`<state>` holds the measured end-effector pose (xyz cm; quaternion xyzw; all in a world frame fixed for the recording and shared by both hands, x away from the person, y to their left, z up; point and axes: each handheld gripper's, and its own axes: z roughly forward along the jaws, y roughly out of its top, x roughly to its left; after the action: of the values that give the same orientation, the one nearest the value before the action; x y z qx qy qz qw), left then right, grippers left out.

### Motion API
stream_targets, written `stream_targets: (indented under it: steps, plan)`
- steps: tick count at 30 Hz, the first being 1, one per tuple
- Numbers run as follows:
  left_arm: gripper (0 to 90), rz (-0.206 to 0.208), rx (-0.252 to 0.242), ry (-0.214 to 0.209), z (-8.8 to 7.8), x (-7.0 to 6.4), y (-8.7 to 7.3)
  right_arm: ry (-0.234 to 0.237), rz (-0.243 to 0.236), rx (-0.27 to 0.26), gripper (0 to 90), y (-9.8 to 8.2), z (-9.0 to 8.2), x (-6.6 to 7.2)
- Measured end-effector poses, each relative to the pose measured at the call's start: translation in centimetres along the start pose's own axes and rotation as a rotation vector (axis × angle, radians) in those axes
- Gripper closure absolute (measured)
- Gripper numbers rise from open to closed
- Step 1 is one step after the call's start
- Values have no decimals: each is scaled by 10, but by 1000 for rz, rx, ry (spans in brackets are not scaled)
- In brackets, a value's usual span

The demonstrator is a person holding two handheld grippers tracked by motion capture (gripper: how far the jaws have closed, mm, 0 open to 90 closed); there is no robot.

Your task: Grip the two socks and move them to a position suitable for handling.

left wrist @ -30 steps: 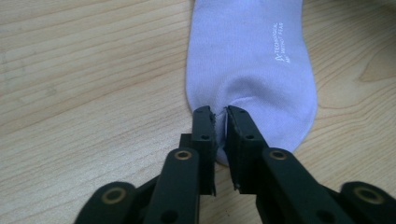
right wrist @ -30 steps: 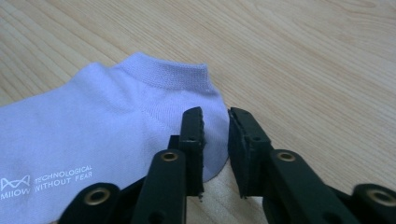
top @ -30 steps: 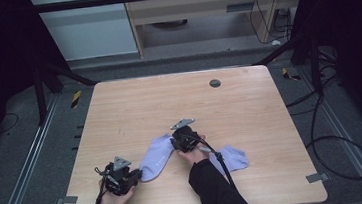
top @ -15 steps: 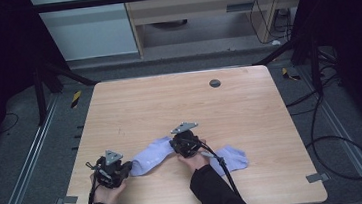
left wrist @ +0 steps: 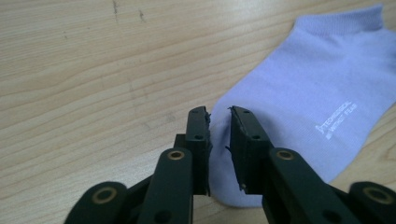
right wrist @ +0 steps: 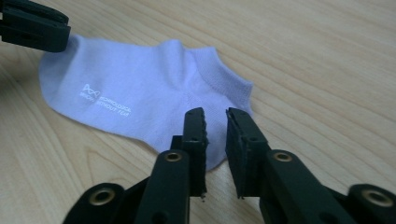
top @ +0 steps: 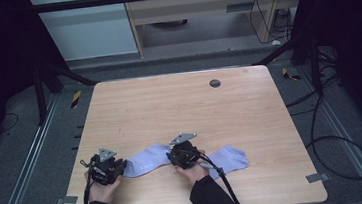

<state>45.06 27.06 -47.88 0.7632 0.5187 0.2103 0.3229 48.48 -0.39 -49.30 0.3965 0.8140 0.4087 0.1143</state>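
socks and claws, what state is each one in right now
left sock: flat on the table, toe end between the jaws of the left claw
right sock: flat on the table, apart from the left sock
left claw: jaws just opening, pads off the sock
right claw: jaws just opening, heel edge of the left sock below them, nothing gripped

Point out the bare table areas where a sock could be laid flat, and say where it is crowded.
Free: the whole far half of the table, from the dark round hole down to the socks, plus the right edge strip beyond the right sock. Crowded: the near edge, where the left gripper, left sock and right gripper sit in a row.
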Motion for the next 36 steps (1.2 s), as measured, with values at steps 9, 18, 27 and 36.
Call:
stream_targets:
  steps: [9,18,27,36]
  plan:
    - [582,-47,-117,-70,-24,-10,11,-9,13,-79,599,7,-50,-17]
    - [519,9,-149,-148,-30,-45,25,-59,29,-111,511,-10,-97,-53]
    - [520,62,-149,-202,-24,-80,35,-121,32,-130,478,-40,-147,-83]
    - [540,134,-96,-241,-1,-120,39,-176,84,-123,501,-73,-171,-111]
